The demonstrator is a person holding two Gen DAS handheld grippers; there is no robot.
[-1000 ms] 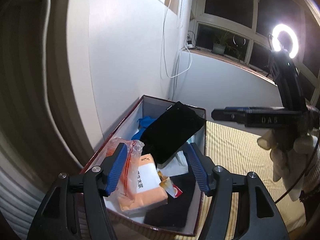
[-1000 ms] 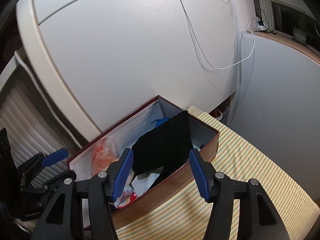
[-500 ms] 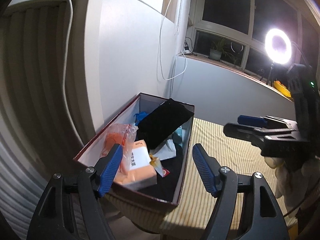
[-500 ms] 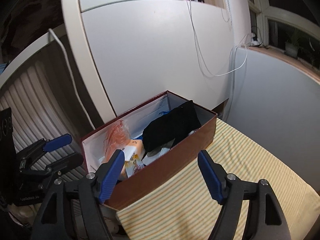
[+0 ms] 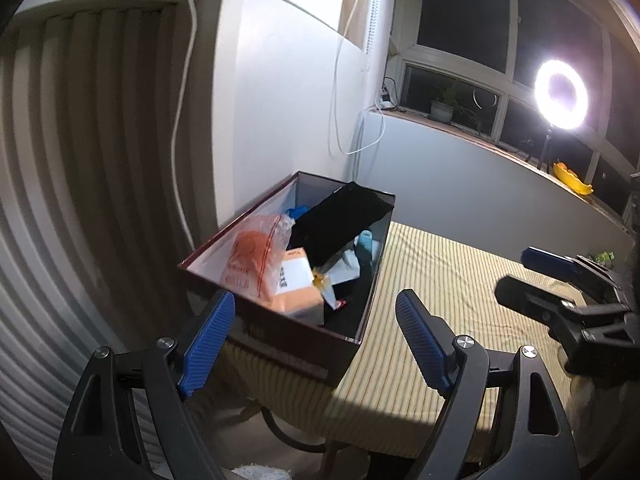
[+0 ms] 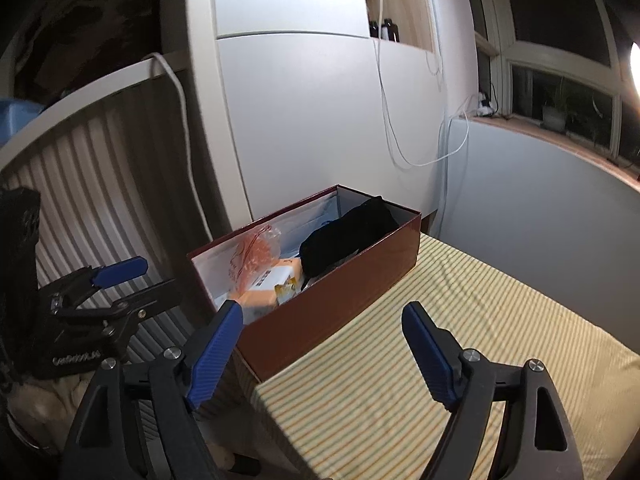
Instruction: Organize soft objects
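Observation:
A dark red box (image 5: 308, 340) (image 6: 340, 284) stands at the table's left corner. It holds a black cloth (image 5: 340, 220) (image 6: 348, 236), an orange-printed plastic bag (image 5: 252, 256) (image 6: 252, 256), an orange tissue pack (image 5: 296, 284) (image 6: 268, 284) and blue items (image 5: 298, 212). My left gripper (image 5: 316, 344) is open and empty, back from the box's near end. My right gripper (image 6: 324, 352) is open and empty, over the striped cloth beside the box. Each gripper shows in the other's view: the right one (image 5: 560, 280) and the left one (image 6: 116, 284).
The table carries a yellow striped cloth (image 6: 460, 320) (image 5: 460, 272). A white cabinet wall (image 6: 300, 120) with hanging cables stands behind the box. A ribbed radiator-like panel (image 5: 60, 200) is at the left. A ring light (image 5: 562, 94) glows by the window.
Both grippers have pulled back and up from the box, which now looks smaller and farther. The box contents have not moved. Both stay open.

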